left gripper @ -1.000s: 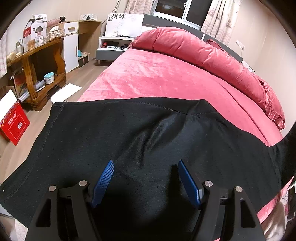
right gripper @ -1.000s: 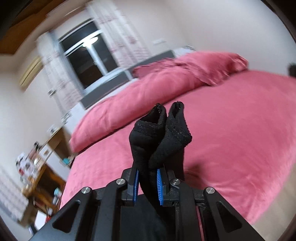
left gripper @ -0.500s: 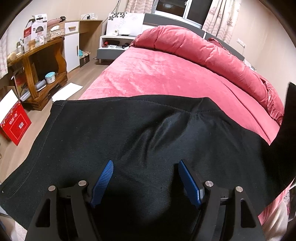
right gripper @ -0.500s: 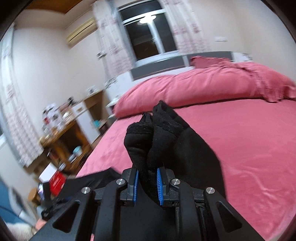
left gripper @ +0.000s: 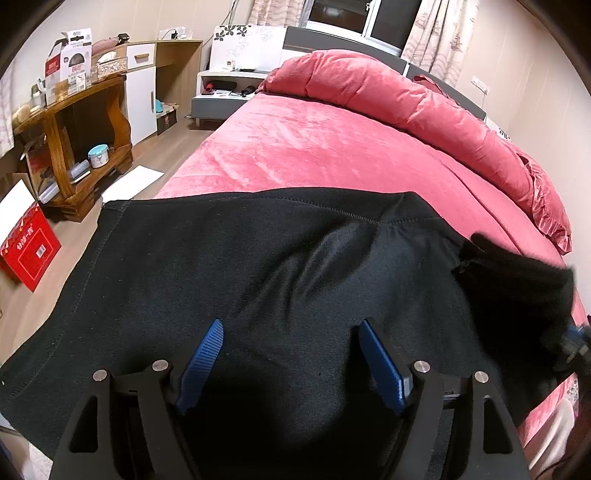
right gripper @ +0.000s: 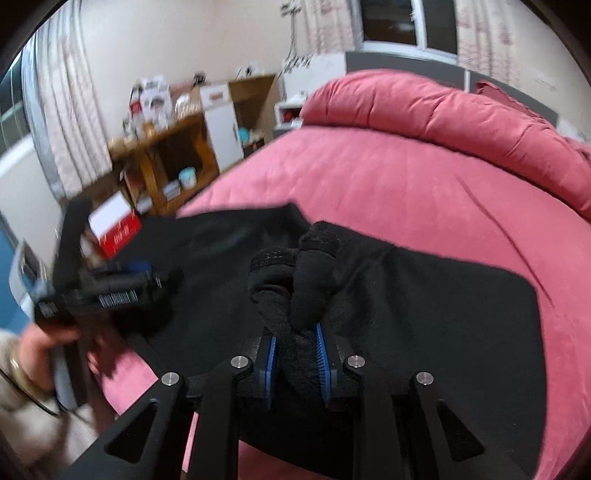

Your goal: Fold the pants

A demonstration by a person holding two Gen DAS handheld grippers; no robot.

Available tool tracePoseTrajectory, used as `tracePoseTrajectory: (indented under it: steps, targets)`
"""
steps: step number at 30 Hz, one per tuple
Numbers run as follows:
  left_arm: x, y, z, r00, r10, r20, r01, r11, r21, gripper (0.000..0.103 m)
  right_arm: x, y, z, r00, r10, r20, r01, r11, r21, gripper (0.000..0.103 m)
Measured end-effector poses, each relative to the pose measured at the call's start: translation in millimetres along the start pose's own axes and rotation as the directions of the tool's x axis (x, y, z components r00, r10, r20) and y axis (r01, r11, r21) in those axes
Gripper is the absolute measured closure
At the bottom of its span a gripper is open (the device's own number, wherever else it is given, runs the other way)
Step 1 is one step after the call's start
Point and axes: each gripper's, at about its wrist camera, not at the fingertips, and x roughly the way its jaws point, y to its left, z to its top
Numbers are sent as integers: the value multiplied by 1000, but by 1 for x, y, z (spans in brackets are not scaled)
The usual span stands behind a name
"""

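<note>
A wide bed under a pink plush cover [left gripper: 314,147] fills the middle of the room, with a rolled pink duvet [left gripper: 388,96] along its far side against a grey headboard [left gripper: 332,37]. Beyond it a dark window [left gripper: 354,14] sits between patterned curtains [left gripper: 432,40]. The walls are cream. Left of the bed, on light wooden flooring [left gripper: 147,155], stand a carved brown wooden shelf [left gripper: 74,122], a white-and-oak cabinet [left gripper: 155,77], a white bedside unit [left gripper: 221,85] and a red cardboard box [left gripper: 29,251].

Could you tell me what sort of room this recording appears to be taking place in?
Most likely a home bedroom. A large bed with a pink cover and a rolled pink duvet fills the view, a white bedside stand sits at its head, and curtains frame a dark window.
</note>
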Motion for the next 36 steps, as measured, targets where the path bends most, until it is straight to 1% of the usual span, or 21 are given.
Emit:
tracePoseTrajectory:
  steps: [2,4,5,6,7,9,11,13,15,17,18,22,23,25,27,29,30,33,34,35,36]
  targets:
    - [0,-1,0,1000,2,0,-2,1000,4,24,10,2,-14,999,-1,-44,1,1000,-9,79]
    - [0,-1,0,1000,2,1,-2,1000,5,24,20,0,-24,995,20,-95,-19,1000,5,65]
    - [0,0,0,1000,0,2,0,1000,4,24,24,-2,-29,992,53,-119,-49,998,31,61]
    - [0,0,0,1000,-3,3,3,1000,2,24,23,-5,-32,989,90,-119,-84,995,54,52]
    - [-2,1,0,1000,-8,7,8,1000,-4,24,21,-6,-36,987,119,-109,-112,991,72,49]
    - [-7,4,2,999,-35,27,36,999,-35,25,10,-12,-37,982,173,-79,-164,980,114,49]
    - [-15,6,4,996,-74,49,77,994,-75,26,-9,-21,-37,980,199,2,-197,970,146,49]
    - [-22,4,6,990,-121,75,128,987,-96,26,-31,-33,-36,980,177,87,-189,967,168,49]
    - [-28,-4,11,976,-198,85,207,972,-114,26,-54,-52,-37,981,116,157,-149,965,216,49]
    - [-29,-18,18,956,-286,70,292,950,-108,26,-70,-78,-40,983,43,180,-96,950,298,53]
    - [-27,-29,23,944,-326,49,329,940,-90,26,-77,-91,-44,983,9,181,-71,937,342,57]
    - [-12,-65,31,905,-422,-59,419,906,-52,26,-100,-143,-64,986,-128,108,58,865,499,58]
    - [-6,-74,32,891,-444,-90,441,896,-57,26,-107,-158,-72,985,-159,66,98,834,542,57]
    - [3,-86,31,869,-478,-131,471,879,-79,26,-115,-171,-87,989,-150,3,121,809,576,55]
    - [11,-96,29,847,-506,-163,497,863,-96,26,-121,-174,-102,988,-147,-42,143,800,582,55]
    - [16,-106,24,834,-516,-194,508,856,-94,26,-122,-175,-118,992,-100,-78,127,804,581,55]
    - [18,-110,22,832,-514,-211,509,857,-82,26,-119,-175,-124,991,-82,-108,129,810,572,55]
    - [22,-121,9,838,-482,-255,487,872,-45,27,-95,-168,-122,979,-91,-180,171,848,502,55]
    - [26,-123,6,838,-475,-269,482,875,-43,34,-88,-165,-121,973,-105,-205,193,859,474,61]
    - [28,-125,3,840,-462,-283,472,881,-37,52,-81,-163,-121,968,-118,-220,208,869,449,67]
    - [30,-128,0,843,-450,-294,463,886,-26,64,-75,-163,-120,967,-112,-229,205,877,435,84]
